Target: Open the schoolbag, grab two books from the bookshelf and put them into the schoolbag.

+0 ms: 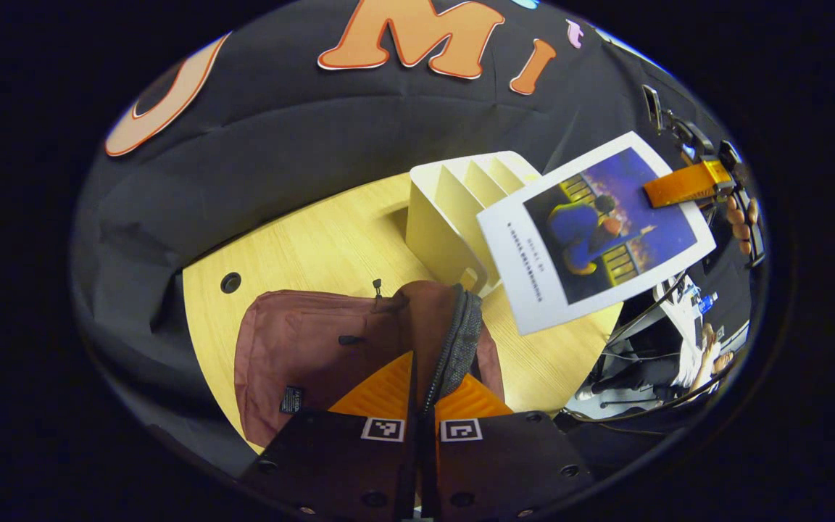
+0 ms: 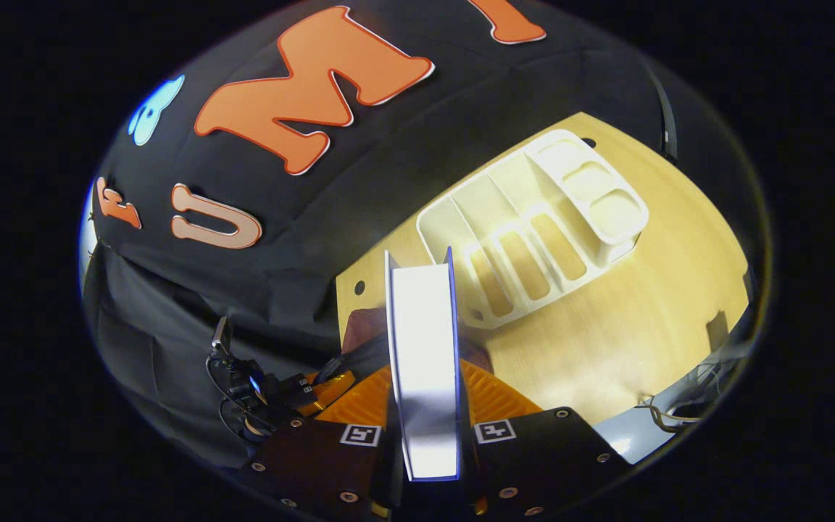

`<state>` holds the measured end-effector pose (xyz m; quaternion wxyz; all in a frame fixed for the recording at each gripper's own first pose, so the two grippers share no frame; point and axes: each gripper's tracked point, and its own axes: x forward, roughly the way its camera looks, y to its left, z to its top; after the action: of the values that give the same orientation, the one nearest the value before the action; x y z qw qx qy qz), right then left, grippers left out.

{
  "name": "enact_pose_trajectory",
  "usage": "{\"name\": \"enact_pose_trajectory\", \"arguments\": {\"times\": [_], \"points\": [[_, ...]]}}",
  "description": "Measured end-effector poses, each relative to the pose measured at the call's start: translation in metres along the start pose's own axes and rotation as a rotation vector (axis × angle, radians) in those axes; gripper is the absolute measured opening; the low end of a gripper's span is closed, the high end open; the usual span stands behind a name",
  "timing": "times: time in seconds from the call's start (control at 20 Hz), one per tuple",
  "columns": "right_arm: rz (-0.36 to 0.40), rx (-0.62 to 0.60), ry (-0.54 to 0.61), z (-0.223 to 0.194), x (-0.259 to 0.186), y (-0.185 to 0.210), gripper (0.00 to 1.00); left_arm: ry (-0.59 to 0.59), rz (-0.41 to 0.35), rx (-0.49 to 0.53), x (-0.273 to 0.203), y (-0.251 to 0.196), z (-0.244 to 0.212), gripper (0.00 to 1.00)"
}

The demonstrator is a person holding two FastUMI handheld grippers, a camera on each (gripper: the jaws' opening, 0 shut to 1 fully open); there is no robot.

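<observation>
A dusty-pink schoolbag (image 1: 301, 341) lies on the wooden table (image 1: 316, 239). My left gripper (image 1: 417, 395) is shut on the schoolbag's zipped rim, holding that edge up. To the right, above the table, hangs a book (image 1: 591, 232) with a blue picture cover, tilted, with the right gripper (image 1: 678, 187) pinching its far corner. In the right gripper view that book (image 2: 425, 348) stands edge-on, pages toward me, and my right gripper (image 2: 426, 384) is shut on it. The white bookshelf (image 1: 454, 210) stands behind the bag with its slots bare (image 2: 533, 225). The bag (image 2: 363, 326) peeks out behind the book.
A hand (image 1: 744, 217) holds the right gripper. The other gripper (image 2: 323, 384) sits low at the left in the right gripper view. A round cable hole (image 1: 230, 282) marks the table's left side. Beyond the right table edge a seated person (image 1: 700, 355) and cables show.
</observation>
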<state>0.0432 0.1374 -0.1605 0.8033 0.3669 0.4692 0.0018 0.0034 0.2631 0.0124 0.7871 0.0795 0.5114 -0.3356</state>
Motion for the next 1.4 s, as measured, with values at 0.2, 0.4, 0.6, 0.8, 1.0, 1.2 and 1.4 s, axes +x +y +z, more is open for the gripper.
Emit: {"name": "enact_pose_trajectory", "arguments": {"times": [0.2,0.4,0.6,0.8,1.0,1.2,1.4], "points": [[0.031,0.066,0.024,-0.033,0.026,-0.001,0.31,-0.009,-0.007,0.015,-0.001,0.004,0.004,0.04],[0.079,0.089,0.068,-0.065,0.050,0.006,0.31,-0.022,-0.011,0.033,-0.005,0.005,0.012,0.04],[0.122,0.093,0.115,-0.084,0.087,0.007,0.31,-0.055,-0.007,0.070,-0.012,0.006,0.028,0.04],[0.160,0.117,0.146,-0.089,0.117,0.006,0.31,-0.076,-0.007,0.071,-0.015,0.004,0.034,0.04],[0.199,0.157,0.178,-0.097,0.145,0.008,0.31,-0.099,-0.002,0.070,-0.021,0.004,0.044,0.04],[0.257,0.150,0.184,-0.102,0.165,0.022,0.31,-0.102,-0.019,0.031,-0.023,-0.002,0.047,0.04],[0.321,0.140,0.211,-0.121,0.192,0.041,0.31,-0.127,0.013,0.043,-0.028,-0.003,0.055,0.04]]}}
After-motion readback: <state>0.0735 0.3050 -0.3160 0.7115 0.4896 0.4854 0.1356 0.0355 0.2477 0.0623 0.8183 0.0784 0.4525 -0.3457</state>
